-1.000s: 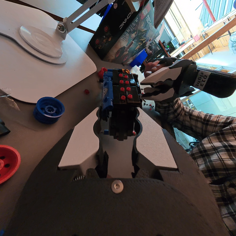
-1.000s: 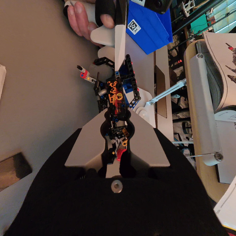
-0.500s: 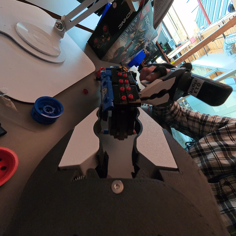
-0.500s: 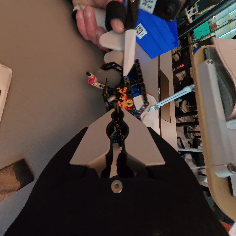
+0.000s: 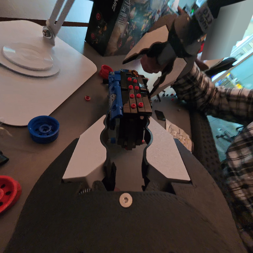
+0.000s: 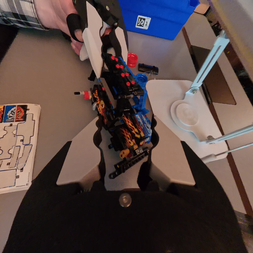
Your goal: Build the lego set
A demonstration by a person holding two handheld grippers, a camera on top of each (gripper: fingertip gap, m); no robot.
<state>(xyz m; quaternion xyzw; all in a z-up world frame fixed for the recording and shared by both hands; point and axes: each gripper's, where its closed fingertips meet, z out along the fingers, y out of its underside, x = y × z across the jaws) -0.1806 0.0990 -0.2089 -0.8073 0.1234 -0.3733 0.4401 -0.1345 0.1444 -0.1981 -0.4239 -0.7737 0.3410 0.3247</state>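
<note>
- Your left gripper [image 5: 126, 128] has its jaws clamped on the near end of the black-and-blue brick truck body with red studs [image 5: 130, 95], holding it above the grey table [image 5: 76, 113].
- Your right gripper [image 6: 125, 131] has its jaws spread wide. In its own view the flame-stickered end of the model lies between the fingers, but you cannot tell from either view whether they touch it.
- In the left wrist view the model's long axis runs from 6 o'clock, at the jaws, toward 12 o'clock, and the right gripper sits at 2 o'clock, above and past the far end.
- In the right wrist view that axis leans from 6 toward 11 o'clock, where the left gripper pinches the far end.
- The right gripper is the free one, so the next grab probably falls to it, closing across the width of the model.
- A loose blue plastic wheel rim [image 5: 43, 129] lies at 9 o'clock and a red wheel rim [image 5: 6, 194] at 8 o'clock in the left view, both well apart from the model.
</note>
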